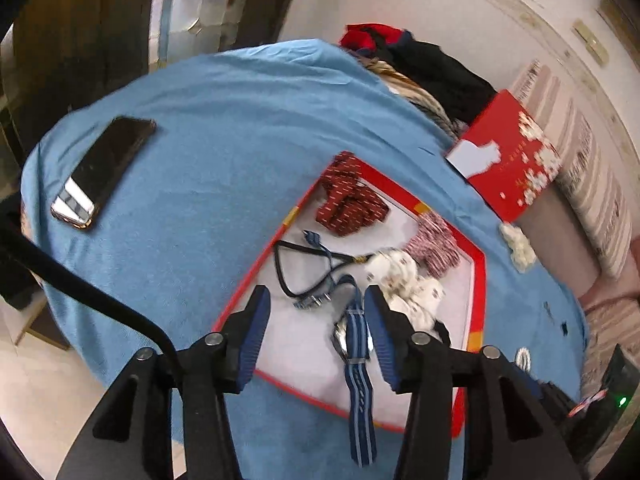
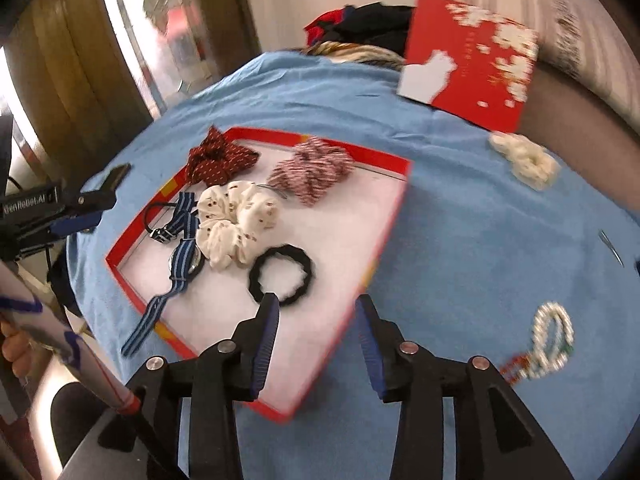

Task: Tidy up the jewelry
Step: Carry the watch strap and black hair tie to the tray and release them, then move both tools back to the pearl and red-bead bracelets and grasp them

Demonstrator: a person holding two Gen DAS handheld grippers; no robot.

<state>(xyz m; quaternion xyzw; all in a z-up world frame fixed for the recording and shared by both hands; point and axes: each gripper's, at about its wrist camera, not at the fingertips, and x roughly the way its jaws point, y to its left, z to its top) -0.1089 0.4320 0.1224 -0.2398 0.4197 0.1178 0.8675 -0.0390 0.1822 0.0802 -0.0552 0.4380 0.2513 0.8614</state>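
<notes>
While jaws gape | tray (image 2: 394,168): three scrunchies (image 2: 236,220), one watch (image 2: 182,258)

Left gripper (image 1: 316,308) angled steeply downward, jaws parted, nothing pinched between blue pads. Right gripper (image 2: 318,312) likewise tilted down, jaws apart and empty. Fingertips (image 2: 14,350) visible at far left.

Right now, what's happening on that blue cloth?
A person with a gripper in each hand is sorting hair ties and jewelry into a red-rimmed tray. Both jaws stand open and hold nothing. The left gripper hovers over the striped watch, whose strap hangs over the tray's rim. The right gripper is just past the black hair tie lying in the tray. A cream scrunchie and a pearl clip lie outside on the cloth.
</notes>
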